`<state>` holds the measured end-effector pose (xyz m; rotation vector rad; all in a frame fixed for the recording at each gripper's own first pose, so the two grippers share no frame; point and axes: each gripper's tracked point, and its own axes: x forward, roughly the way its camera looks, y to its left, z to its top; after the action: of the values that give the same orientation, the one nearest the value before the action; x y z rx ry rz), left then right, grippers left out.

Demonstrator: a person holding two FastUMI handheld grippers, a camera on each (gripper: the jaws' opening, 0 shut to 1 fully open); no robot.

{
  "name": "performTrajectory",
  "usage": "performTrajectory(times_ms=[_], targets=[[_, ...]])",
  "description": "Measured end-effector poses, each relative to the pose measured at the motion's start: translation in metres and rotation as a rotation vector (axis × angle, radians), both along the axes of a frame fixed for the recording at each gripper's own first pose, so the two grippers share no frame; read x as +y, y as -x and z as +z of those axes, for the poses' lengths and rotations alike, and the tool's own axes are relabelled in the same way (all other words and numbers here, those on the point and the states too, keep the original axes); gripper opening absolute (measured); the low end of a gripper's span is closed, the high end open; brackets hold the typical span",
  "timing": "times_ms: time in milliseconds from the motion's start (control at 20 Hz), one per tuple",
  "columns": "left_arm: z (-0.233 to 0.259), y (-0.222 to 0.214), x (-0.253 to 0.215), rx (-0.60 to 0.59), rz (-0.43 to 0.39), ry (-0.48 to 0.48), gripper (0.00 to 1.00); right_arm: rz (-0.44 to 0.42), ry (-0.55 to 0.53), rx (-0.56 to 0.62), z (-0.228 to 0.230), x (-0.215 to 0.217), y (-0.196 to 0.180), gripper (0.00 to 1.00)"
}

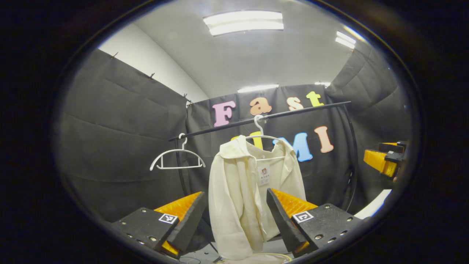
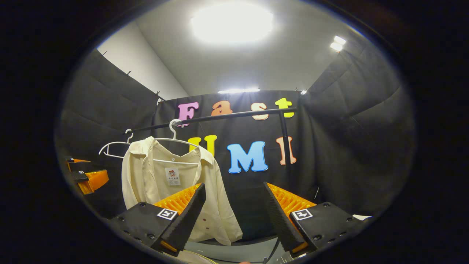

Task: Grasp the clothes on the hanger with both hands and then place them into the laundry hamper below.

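On the black rail (image 1: 256, 120), a cream shirt (image 1: 242, 194) hangs from a white hanger (image 1: 262, 137), beside an empty white hanger (image 1: 177, 157). Left gripper (image 1: 236, 212) and right gripper (image 2: 234, 209) both gape wide, short of the shirt, touching nothing.

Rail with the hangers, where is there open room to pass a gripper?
Free: rail right of the shirt, up to the upright post. Crowded: the left end, where the empty hanger hangs close beside the shirt's hanger.
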<state>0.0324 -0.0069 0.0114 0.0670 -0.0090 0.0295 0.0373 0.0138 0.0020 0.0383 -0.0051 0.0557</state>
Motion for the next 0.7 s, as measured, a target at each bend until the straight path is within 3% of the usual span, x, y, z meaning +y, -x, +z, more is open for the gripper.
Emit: performTrajectory(times_ms=[700], targets=[[0.001, -0.079, -0.024, -0.015, 0.093, -0.005, 0.99, 0.148, -0.034, -0.039, 0.003, 0.035, -0.098, 0.97]])
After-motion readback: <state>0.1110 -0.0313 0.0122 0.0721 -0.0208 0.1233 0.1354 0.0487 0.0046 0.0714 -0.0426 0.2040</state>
